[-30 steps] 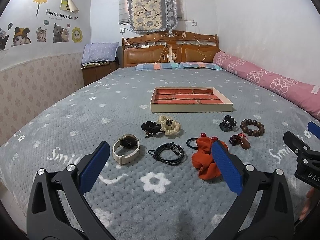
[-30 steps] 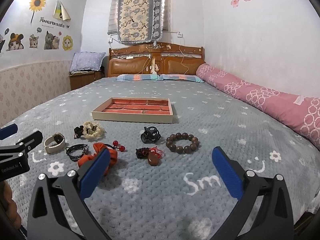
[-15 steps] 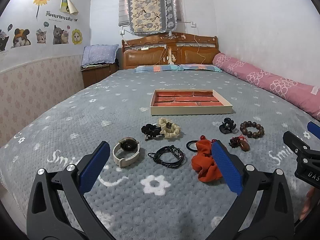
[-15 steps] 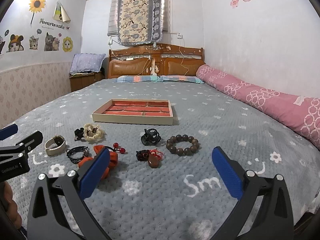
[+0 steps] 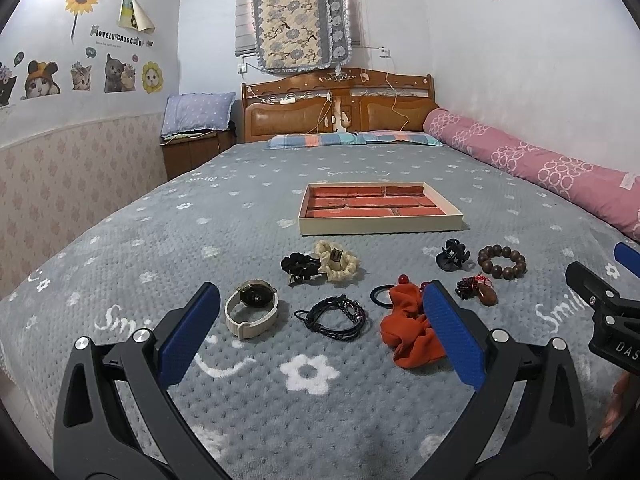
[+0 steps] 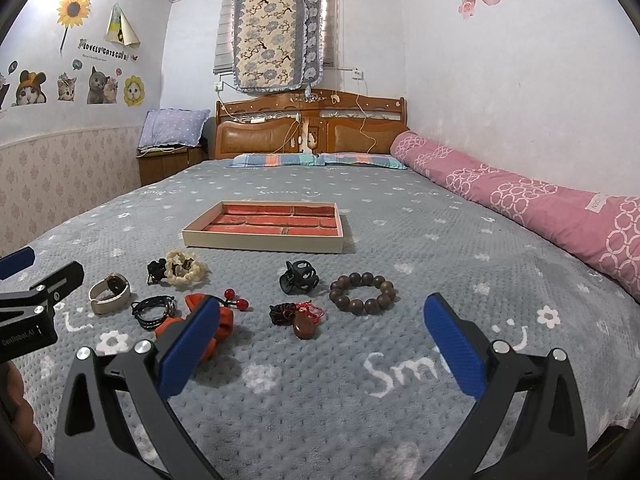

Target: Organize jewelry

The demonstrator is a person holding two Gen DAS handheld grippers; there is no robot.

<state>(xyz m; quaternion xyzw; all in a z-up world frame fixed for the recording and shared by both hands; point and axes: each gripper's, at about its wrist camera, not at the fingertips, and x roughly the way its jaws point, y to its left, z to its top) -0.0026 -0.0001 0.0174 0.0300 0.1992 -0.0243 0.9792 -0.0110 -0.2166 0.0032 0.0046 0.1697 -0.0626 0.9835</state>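
Your wide-open left gripper (image 5: 320,332) sits nearest the watch (image 5: 251,314), lying just ahead-left, well short of the tray (image 5: 380,225).

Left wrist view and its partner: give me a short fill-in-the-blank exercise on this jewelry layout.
1. The tray on the bed holds ____ pieces of jewelry.
2. The bead bracelet lies to the right of the black hair ____.
3. The watch has a ____ coloured strap.
4. Both the left claw and the right claw are ____.

Missing words: no; clip; cream; open
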